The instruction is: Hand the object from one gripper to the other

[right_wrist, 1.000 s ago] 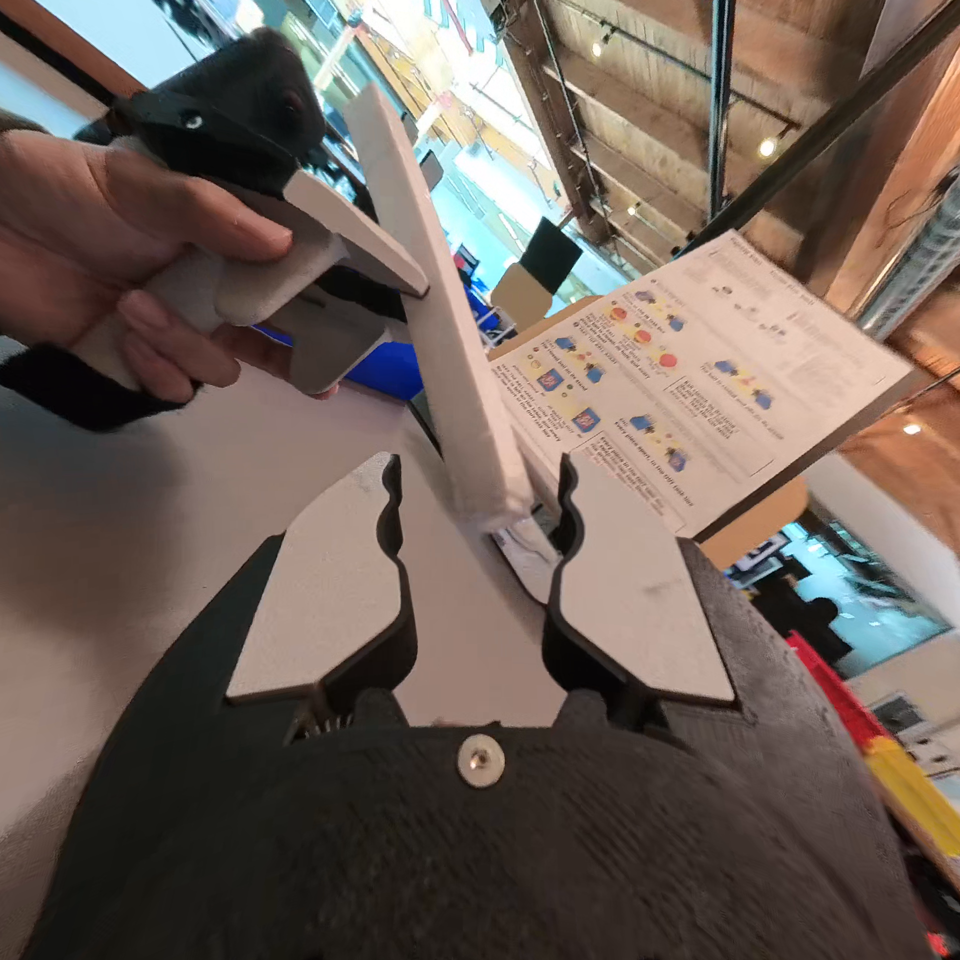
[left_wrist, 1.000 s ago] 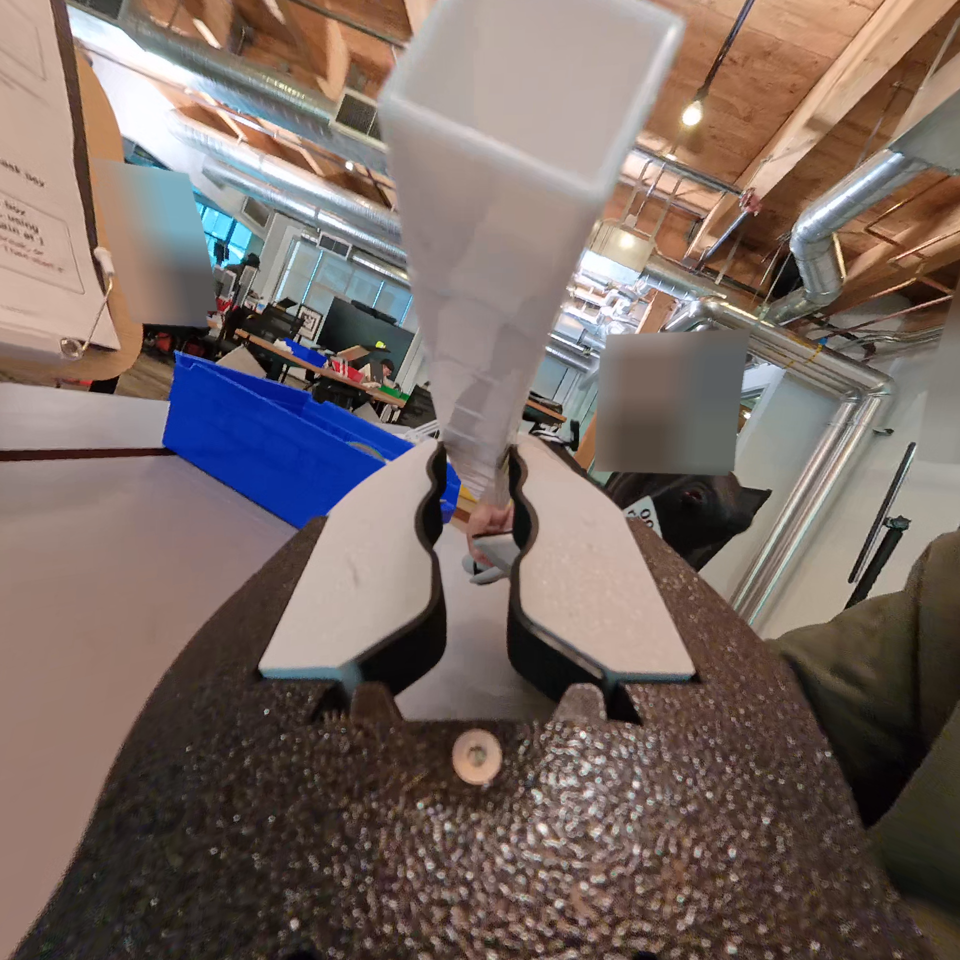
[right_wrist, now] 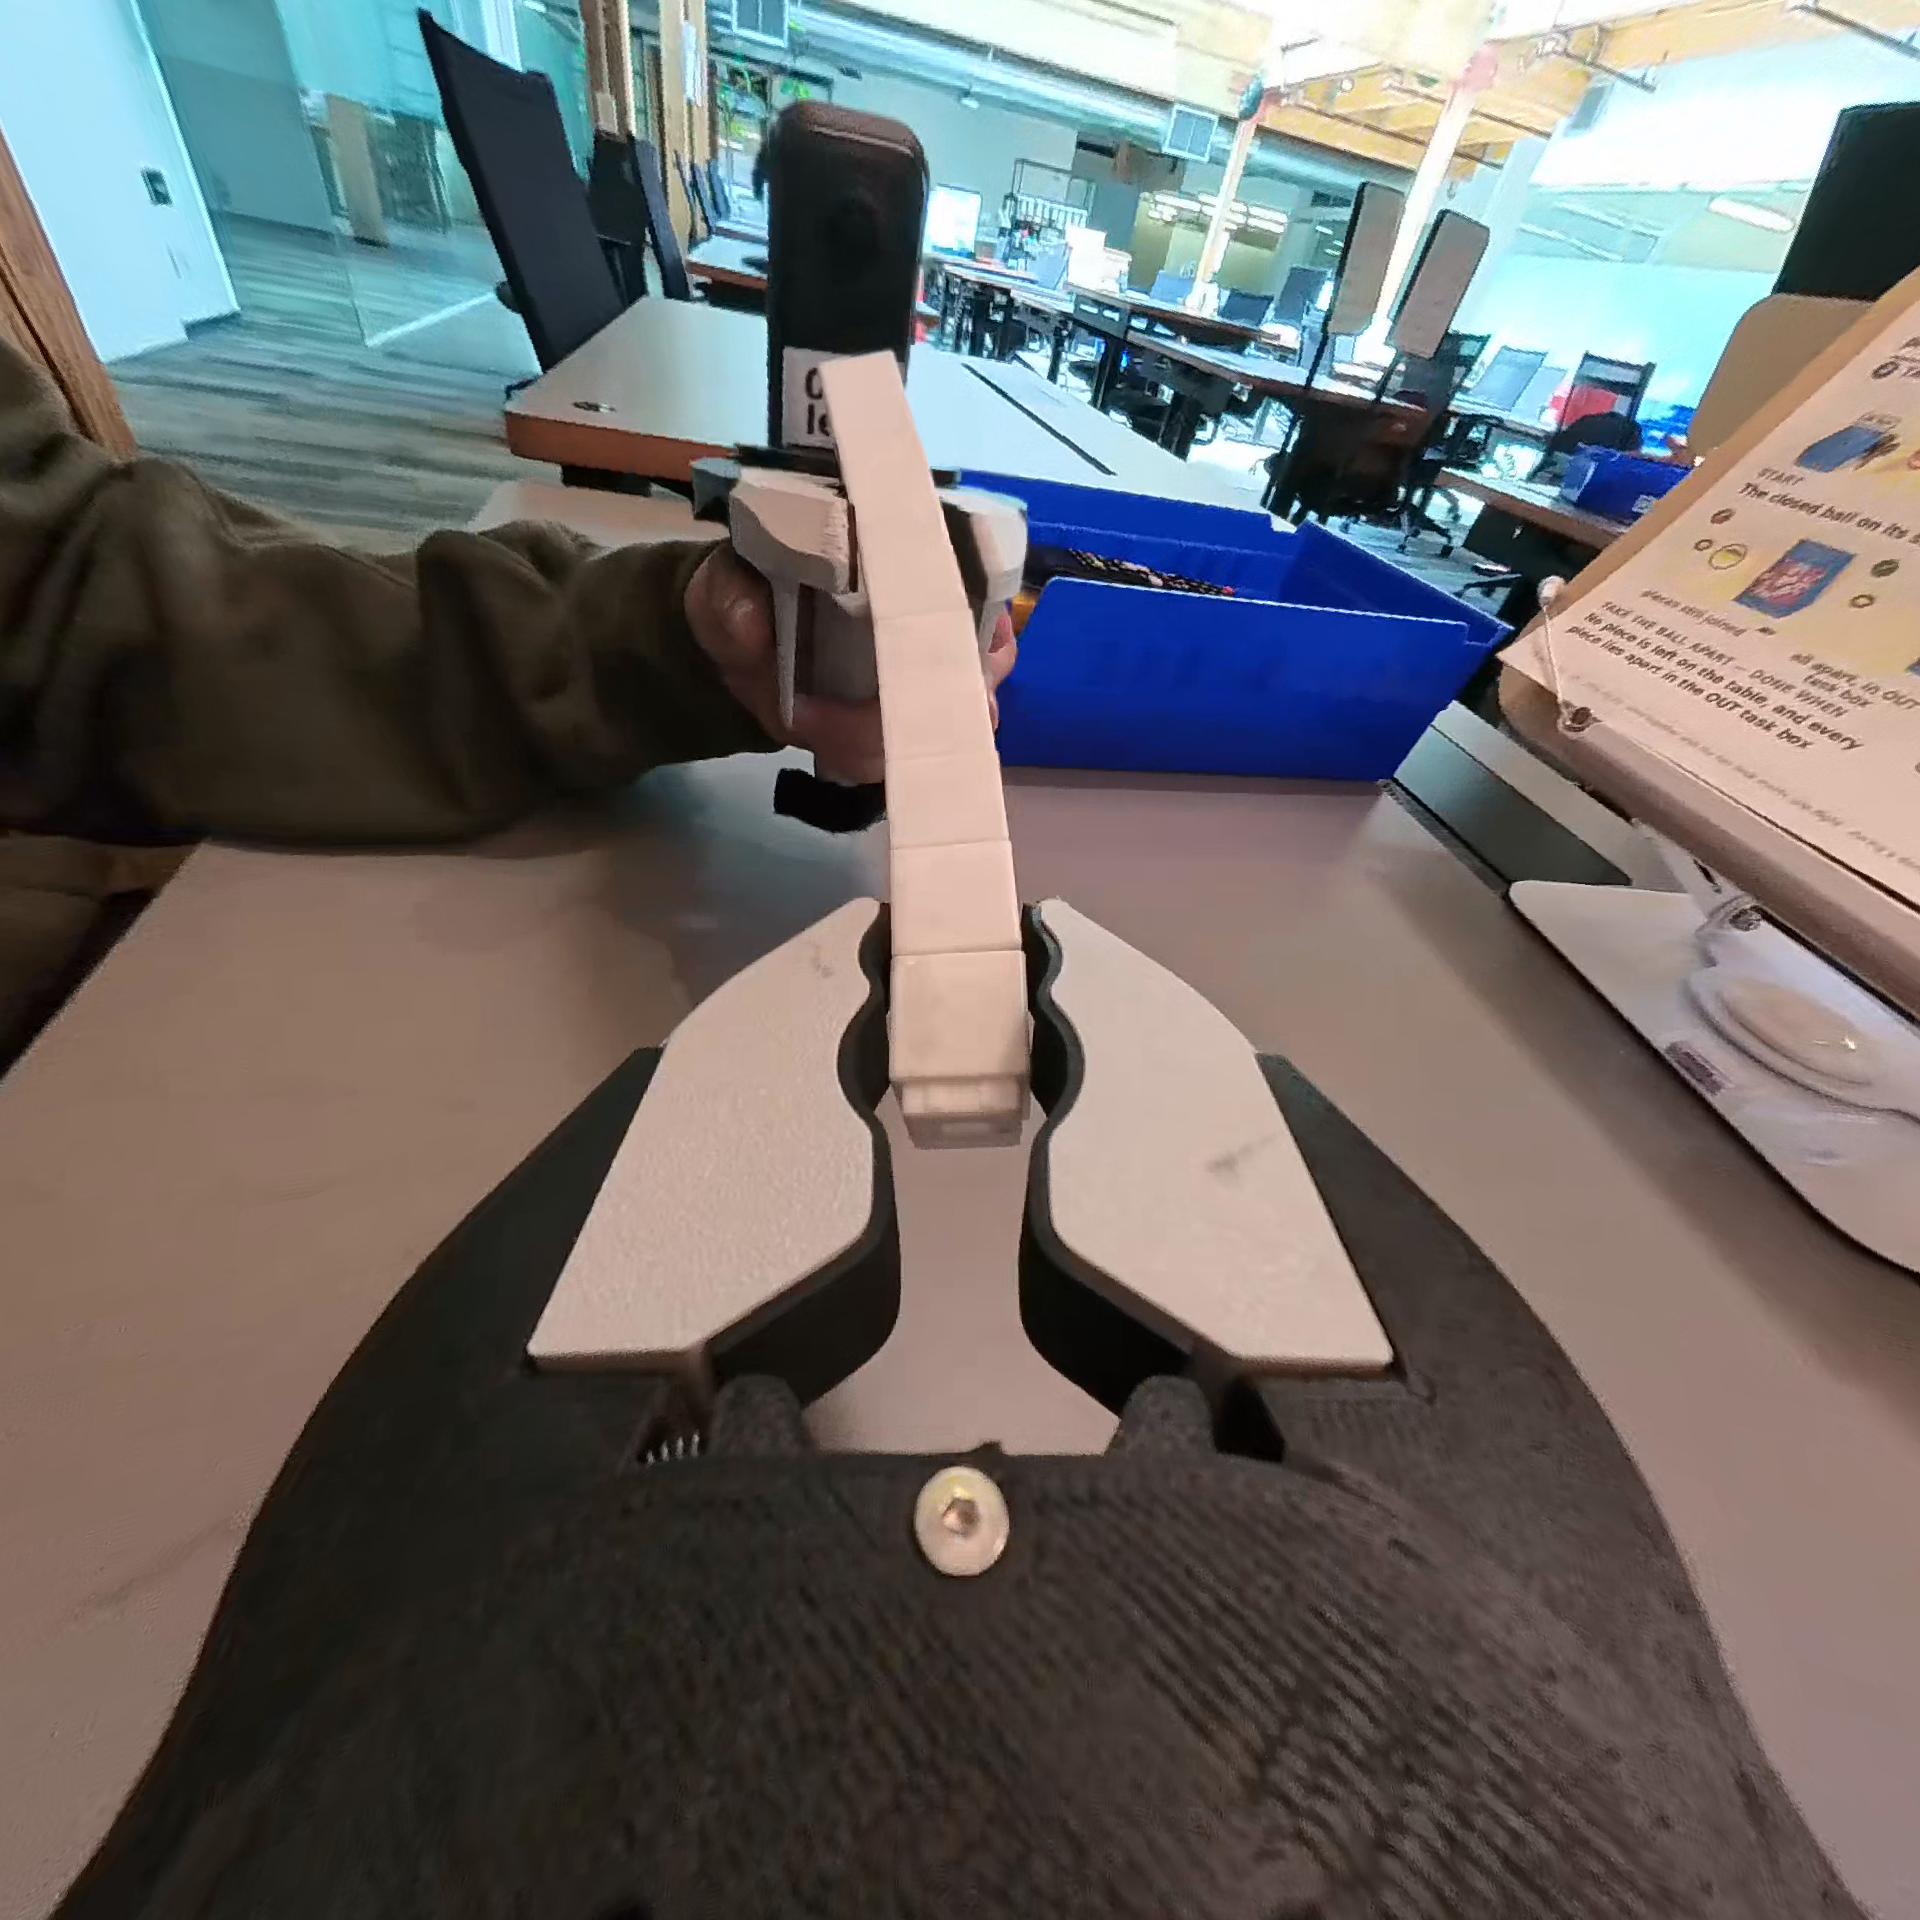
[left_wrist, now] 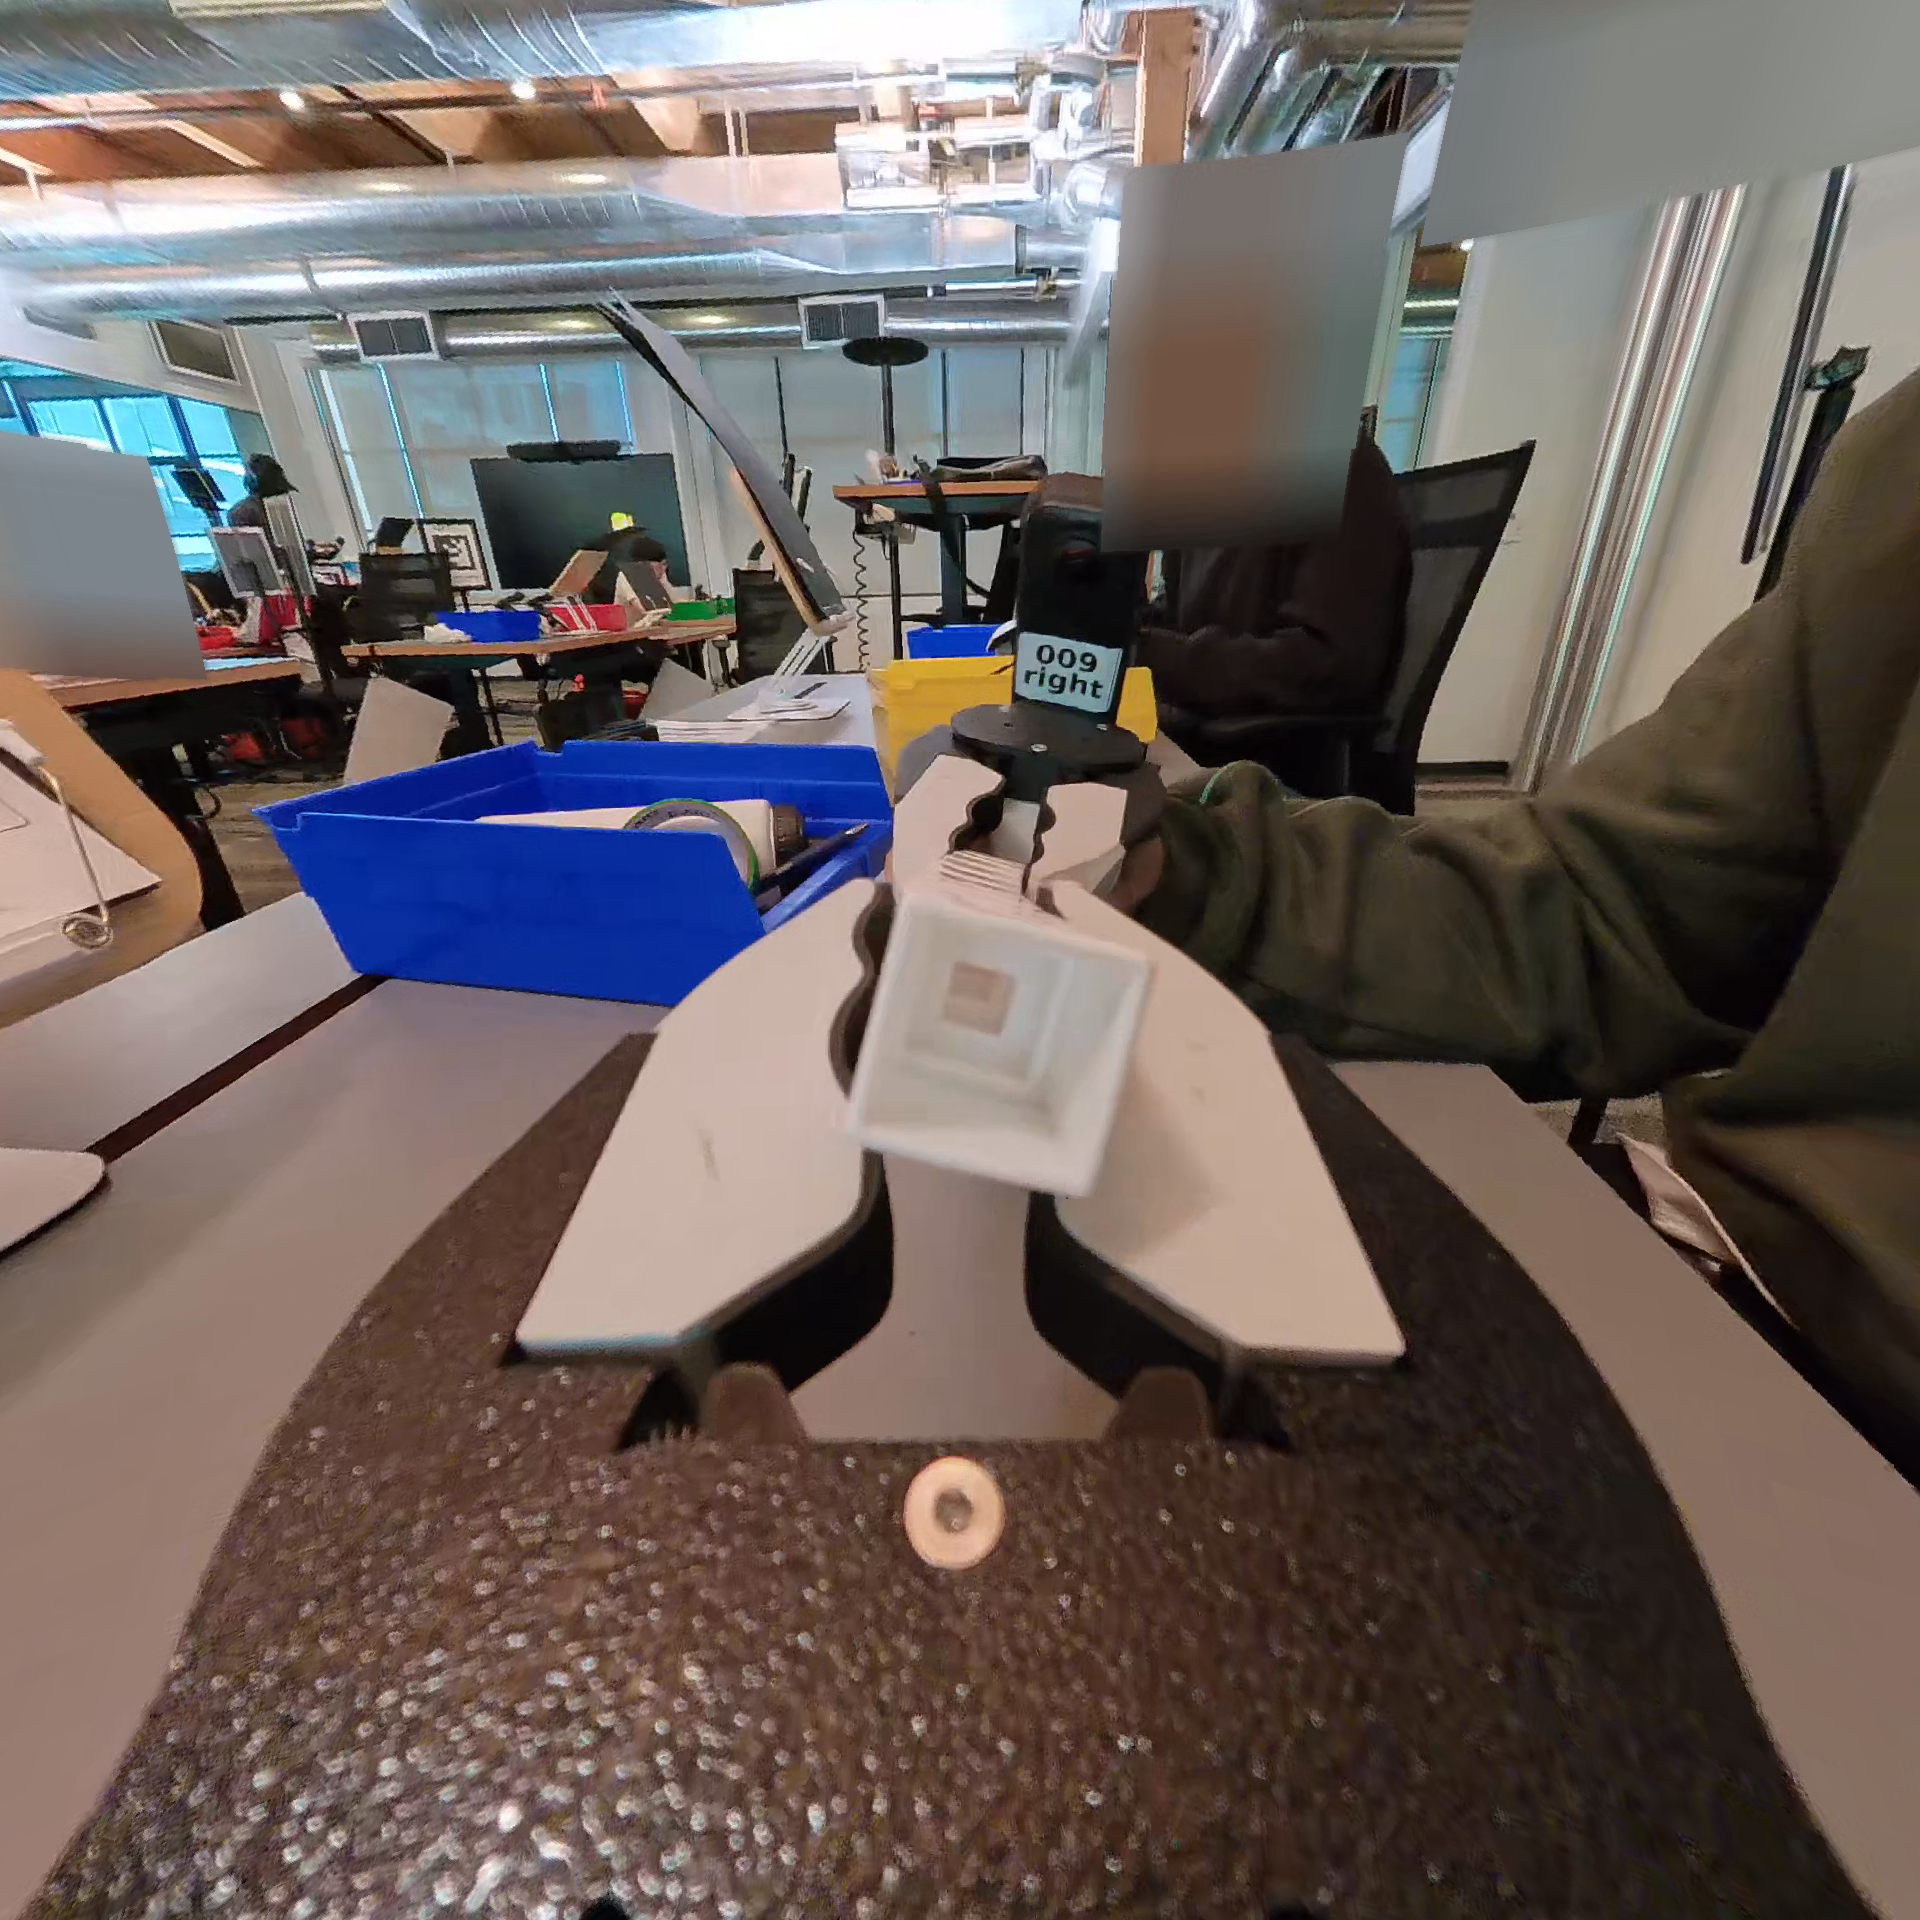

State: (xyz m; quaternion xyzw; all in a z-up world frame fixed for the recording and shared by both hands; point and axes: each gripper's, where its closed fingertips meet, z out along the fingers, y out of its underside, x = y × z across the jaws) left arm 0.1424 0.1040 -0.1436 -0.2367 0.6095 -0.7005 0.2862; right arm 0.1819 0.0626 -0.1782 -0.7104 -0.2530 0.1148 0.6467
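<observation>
grey table (left_wrist: 260,1195) spanning lower frame; blue bin (left_wrist: 540,883) sitting left of centre, instruction board (right_wrist: 1745,582) at right edge. white tube (right_wrist: 935,727) bridging centre, left gripper (left_wrist: 971,997) and right gripper (right_wrist: 961,997) both pinching it.

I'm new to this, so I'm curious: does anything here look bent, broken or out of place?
Nothing is spilled or broken. The tube, above the table, is held by the left gripper and the right gripper at once. It looks bowed in the right wrist view, though the wide-angle lens may cause that.
</observation>
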